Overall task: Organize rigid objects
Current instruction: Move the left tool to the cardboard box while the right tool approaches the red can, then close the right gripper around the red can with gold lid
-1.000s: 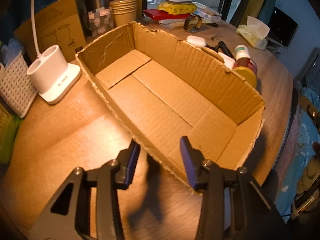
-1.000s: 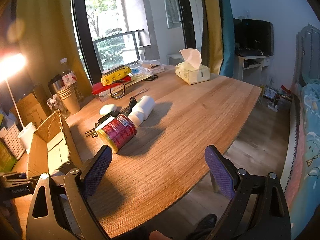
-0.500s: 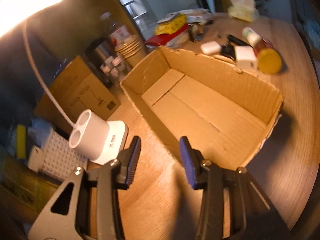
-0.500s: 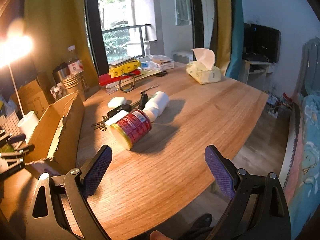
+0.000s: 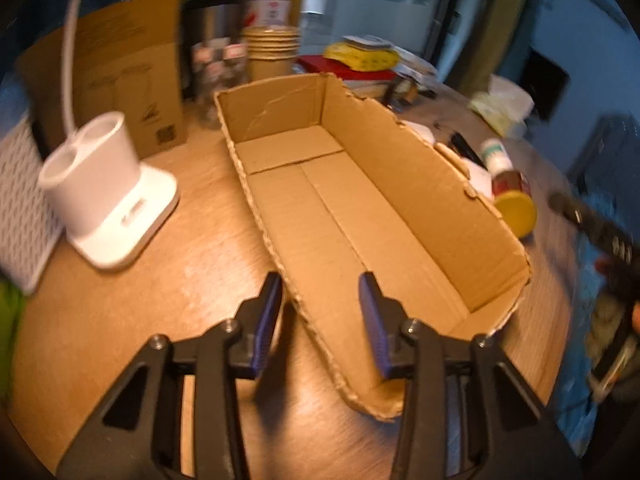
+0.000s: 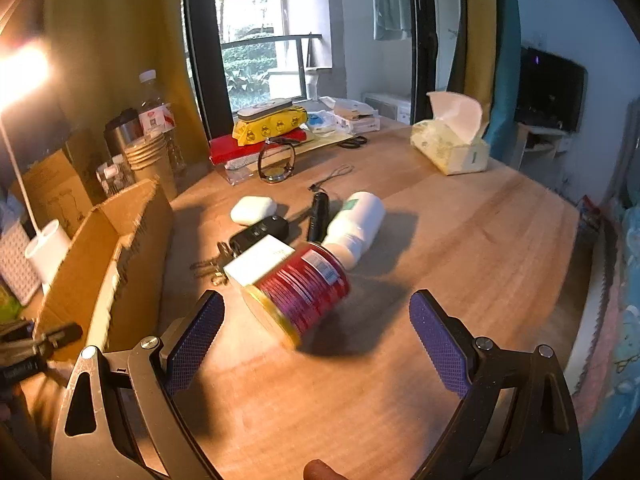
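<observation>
An empty cardboard box (image 5: 360, 208) lies open on the wooden table. My left gripper (image 5: 320, 316) hovers over its near long wall, which runs between the fingers untouched; the jaws are closing slightly. To the right of the box (image 6: 108, 256) lie a red can (image 6: 300, 292) on its side, a white bottle (image 6: 358, 228), a white case (image 6: 254, 209), a car key (image 6: 260, 234), a black torch (image 6: 318, 216) and a white carton (image 6: 260, 260). My right gripper (image 6: 316, 336) is wide open just short of the can, holding nothing.
A white lamp base (image 5: 108, 200) and a white basket (image 5: 20, 208) stand left of the box. Paper cups (image 5: 272, 52), jars and a brown package (image 5: 120, 72) stand behind it. A tissue box (image 6: 452, 148), a watch (image 6: 276, 160) and stacked books lie farther back.
My right gripper has come closer to the red can, which now sits larger between its fingers. The left gripper has swung and shifted along the box's near wall.
</observation>
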A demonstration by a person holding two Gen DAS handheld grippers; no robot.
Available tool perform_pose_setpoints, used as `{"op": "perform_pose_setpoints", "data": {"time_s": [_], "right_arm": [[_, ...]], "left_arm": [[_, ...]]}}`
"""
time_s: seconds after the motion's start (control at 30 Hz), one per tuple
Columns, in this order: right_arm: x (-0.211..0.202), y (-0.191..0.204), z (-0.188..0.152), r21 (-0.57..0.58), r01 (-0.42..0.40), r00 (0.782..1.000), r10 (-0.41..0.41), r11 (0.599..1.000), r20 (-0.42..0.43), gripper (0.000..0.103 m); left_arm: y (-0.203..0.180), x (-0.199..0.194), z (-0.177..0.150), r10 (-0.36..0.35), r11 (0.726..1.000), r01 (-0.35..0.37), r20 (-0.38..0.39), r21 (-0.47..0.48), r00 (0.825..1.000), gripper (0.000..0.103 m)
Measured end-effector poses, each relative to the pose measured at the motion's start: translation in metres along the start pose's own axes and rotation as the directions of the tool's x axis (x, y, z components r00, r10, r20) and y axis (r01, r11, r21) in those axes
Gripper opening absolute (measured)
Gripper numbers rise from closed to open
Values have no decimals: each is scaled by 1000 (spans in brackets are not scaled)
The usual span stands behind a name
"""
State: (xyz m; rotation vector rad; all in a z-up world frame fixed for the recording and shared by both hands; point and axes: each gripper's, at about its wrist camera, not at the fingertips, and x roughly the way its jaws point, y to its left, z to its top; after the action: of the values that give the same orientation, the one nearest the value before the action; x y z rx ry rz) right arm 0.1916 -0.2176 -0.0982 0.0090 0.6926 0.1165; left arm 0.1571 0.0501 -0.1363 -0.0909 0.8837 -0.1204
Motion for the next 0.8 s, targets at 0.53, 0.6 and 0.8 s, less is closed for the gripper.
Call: {"op": "perform_pose_setpoints", "data": {"time_s": [0.53,0.6,0.8], "right_arm": [[44,3,16,172,27,997,-13,985,-80,96],[48,1,15,189,36,995,-19,981,-93,96],[59,-3,10,222,52,991,-23,974,-132,91]], "left_arm": [[23,4,8,-50,998,52,75,-24,996,23],[25,4,7,-60,997,64,83,-41,995,23],[28,5,5,-77,995,83,102,-54,992,23]]}}
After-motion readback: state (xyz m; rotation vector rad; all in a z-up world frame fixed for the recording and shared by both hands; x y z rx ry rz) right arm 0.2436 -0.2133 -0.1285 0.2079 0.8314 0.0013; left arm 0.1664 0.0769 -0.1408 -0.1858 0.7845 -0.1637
